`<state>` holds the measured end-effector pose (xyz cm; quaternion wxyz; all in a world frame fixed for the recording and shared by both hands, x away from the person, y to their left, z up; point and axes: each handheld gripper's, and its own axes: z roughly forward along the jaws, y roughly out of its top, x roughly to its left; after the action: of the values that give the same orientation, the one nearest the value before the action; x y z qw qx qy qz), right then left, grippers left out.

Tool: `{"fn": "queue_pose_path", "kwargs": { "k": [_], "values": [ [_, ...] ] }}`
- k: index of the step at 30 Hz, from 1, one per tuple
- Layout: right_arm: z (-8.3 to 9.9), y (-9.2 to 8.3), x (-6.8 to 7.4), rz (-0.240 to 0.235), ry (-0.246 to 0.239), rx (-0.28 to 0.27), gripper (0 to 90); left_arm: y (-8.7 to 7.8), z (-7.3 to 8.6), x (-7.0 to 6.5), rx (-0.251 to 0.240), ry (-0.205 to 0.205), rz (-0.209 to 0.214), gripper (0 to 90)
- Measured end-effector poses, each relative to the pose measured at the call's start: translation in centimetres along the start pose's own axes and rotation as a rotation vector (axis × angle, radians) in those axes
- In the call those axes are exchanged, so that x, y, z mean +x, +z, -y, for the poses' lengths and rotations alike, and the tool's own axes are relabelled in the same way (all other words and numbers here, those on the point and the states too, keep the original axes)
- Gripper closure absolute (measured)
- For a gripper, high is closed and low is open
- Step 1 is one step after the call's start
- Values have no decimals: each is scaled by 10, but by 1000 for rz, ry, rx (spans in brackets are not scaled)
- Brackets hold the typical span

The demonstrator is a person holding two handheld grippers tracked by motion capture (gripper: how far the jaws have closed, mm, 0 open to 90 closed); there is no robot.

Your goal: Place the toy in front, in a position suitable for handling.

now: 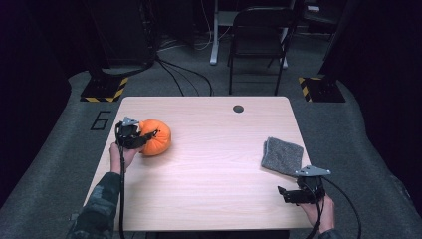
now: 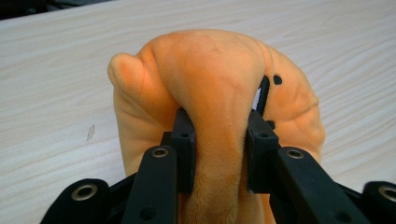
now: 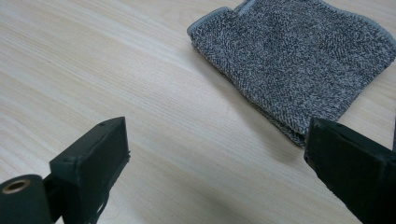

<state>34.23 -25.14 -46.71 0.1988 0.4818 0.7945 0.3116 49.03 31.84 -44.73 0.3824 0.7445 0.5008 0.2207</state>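
Observation:
An orange plush pumpkin [image 1: 157, 137] lies on the left part of the wooden table [image 1: 209, 169]. My left gripper [image 1: 144, 137] is shut on it from the left. In the left gripper view the plush pumpkin [image 2: 215, 88] bulges between the black pads [image 2: 184, 140], which pinch a fold of its fabric. A folded grey cloth [image 1: 282, 156] rests flat near the table's right edge. My right gripper [image 1: 283, 194] sits low at the front right corner, just in front of the cloth, open. In the right gripper view the grey cloth [image 3: 299, 60] lies beyond the wide-apart jaws, with bare wood between them.
A round cable hole [image 1: 238, 108] marks the table's far edge. Behind the table stands a dark folding chair [image 1: 259, 40], with cables on the floor and yellow-black striped stand bases [image 1: 104, 89] at both far corners.

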Motion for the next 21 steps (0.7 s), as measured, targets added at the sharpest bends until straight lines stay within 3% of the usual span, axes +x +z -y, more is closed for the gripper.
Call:
{"fn": "queue_pose_path", "kwargs": {
  "k": [10,21],
  "values": [
    [1,2,-1,5,-6,6,60,-24,-9,-15,-25,-8,25,690],
    [1,1,-1,7,-5,7,63,-43,-24,-55,-52,21,93,680]
  ]
}}
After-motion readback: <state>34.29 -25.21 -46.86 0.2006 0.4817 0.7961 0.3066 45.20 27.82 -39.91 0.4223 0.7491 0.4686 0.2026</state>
